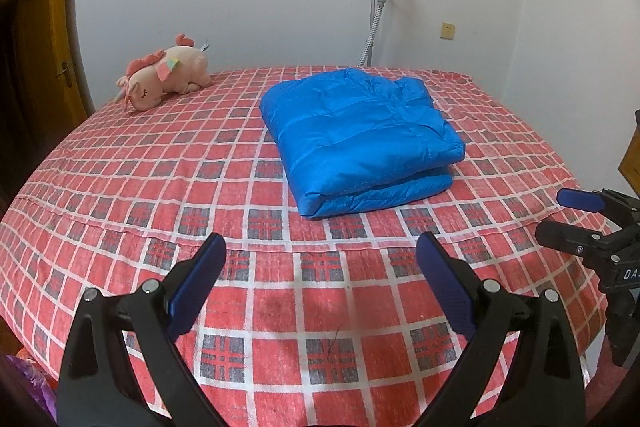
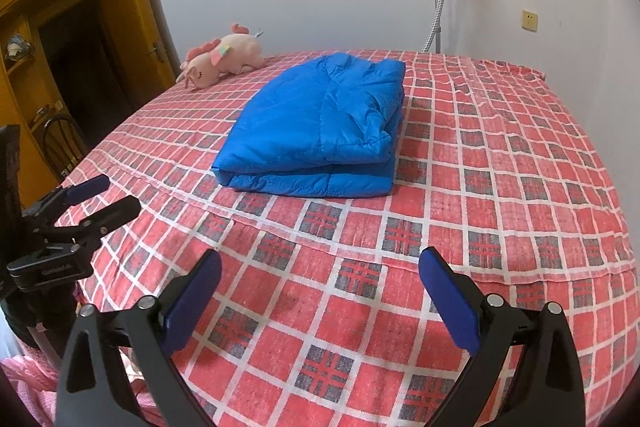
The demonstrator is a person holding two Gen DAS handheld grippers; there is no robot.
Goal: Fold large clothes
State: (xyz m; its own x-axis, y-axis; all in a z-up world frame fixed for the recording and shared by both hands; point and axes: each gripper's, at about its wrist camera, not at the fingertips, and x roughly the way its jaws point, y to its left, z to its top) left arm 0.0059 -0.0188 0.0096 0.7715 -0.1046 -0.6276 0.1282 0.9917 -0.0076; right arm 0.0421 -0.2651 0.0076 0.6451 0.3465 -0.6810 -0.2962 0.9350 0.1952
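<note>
A: Left wrist view?
B: The left gripper (image 1: 320, 267) is spread wide, holding nothing, over the red plaid bedspread (image 1: 120, 187). The folded blue jacket (image 1: 360, 143) lies ahead of it, untouched. A plush unicorn (image 1: 164, 77) sits far ahead-left.

A: Right wrist view?
B: The right gripper (image 2: 320, 279) also gapes empty; the jacket (image 2: 316, 127) lies straight ahead, well apart.

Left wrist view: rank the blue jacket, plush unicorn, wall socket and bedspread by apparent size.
1. bedspread
2. blue jacket, folded
3. plush unicorn
4. wall socket

The unicorn and socket sit farther back, so they look smaller than they are.
</note>
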